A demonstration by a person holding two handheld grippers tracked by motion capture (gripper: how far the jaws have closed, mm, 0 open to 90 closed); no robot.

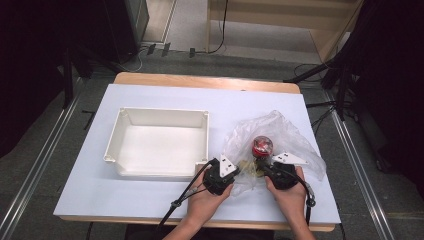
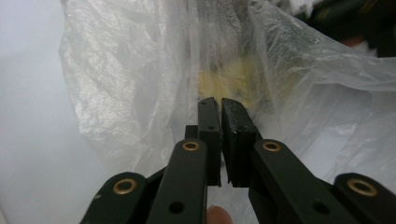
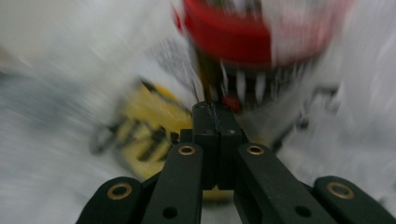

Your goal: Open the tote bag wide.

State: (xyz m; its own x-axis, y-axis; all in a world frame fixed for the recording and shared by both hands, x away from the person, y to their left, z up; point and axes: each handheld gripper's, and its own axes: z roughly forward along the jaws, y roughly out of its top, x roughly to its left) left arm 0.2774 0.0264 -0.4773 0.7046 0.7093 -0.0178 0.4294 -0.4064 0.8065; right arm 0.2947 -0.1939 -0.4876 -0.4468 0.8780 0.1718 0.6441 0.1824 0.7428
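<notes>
Thin, limp clear plastic bag (image 1: 280, 135), slippery, is best pinched at its edge; left gripper (image 2: 220, 105) is clamped on its film, right gripper (image 3: 212, 108) clenched empty.

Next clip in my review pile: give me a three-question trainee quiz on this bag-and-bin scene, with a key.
1. True or false: the white bin already holds the red-topped item.
2. Which side of the bin does the clear plastic bag lie on, seen from the high view?
A. left
B. right
C. inside it
3. Fill in: the left gripper has its jaws nearly together at the bag's ____.

Key
1. False: the bin is empty; the red-topped item sits in the bag.
2. B.
3. Film, or edge: the jaw tips meet the thin plastic. The right gripper is also shut, pointing at the red-topped item and a yellow packet.
</notes>
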